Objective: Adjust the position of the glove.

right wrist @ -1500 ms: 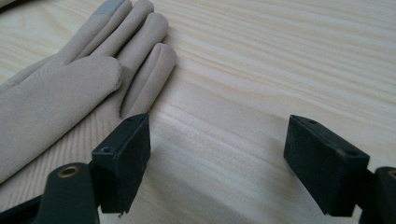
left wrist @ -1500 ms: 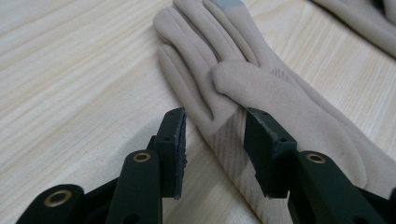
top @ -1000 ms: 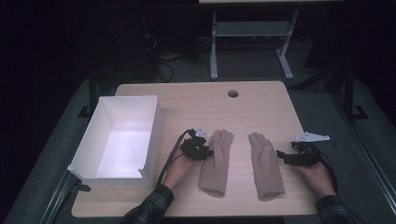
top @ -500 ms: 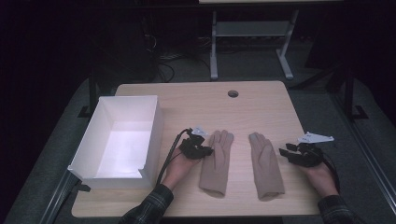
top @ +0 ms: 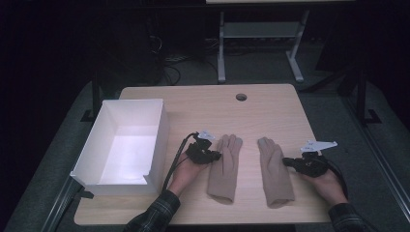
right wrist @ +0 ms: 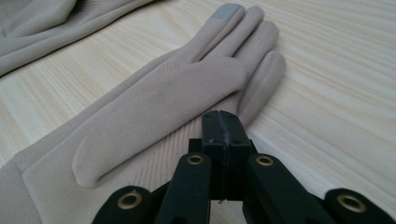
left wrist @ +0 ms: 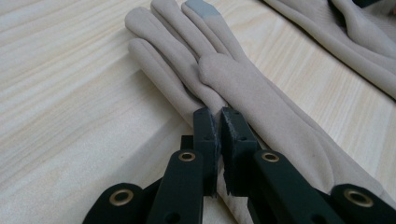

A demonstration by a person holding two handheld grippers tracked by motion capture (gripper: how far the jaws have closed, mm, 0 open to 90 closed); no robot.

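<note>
1. Work surface: a light wooden table [top: 203, 104] with a round cable hole [top: 241, 97] near its far edge.

2. Two beige fabric gloves lie flat on the table, fingers pointing to the far edge, near each other but apart. The left beige glove [top: 224, 166] lies just beside the left gripper [top: 216, 155]; the right beige glove [top: 274, 170] lies just beside the right gripper [top: 286, 161].

3. Left gripper: held in the person's left hand [top: 183, 170], pointing toward the left glove's outer edge. In the left gripper view [left wrist: 219, 116] the jaws stand nearly together, a thin slit between the pads, at the edge of the glove [left wrist: 243, 88] below its little finger. A fold of fabric appears to sit at the tips; whether it is actually pinched cannot be told. The jaws have just been closing.

4. Right gripper: held in the person's right hand [top: 328, 184], pointing toward the right glove's outer edge. In the right gripper view [right wrist: 225, 116] the pads meet face to face at the glove's [right wrist: 163, 107] edge. No fabric is seen between them. The jaws have just been closing.

5. Each glove has a grey fingertip patch [left wrist: 201, 8] on one finger.

6. An open white rectangular box [top: 162, 130] stands at the left of the table, just beyond the left hand.
</note>
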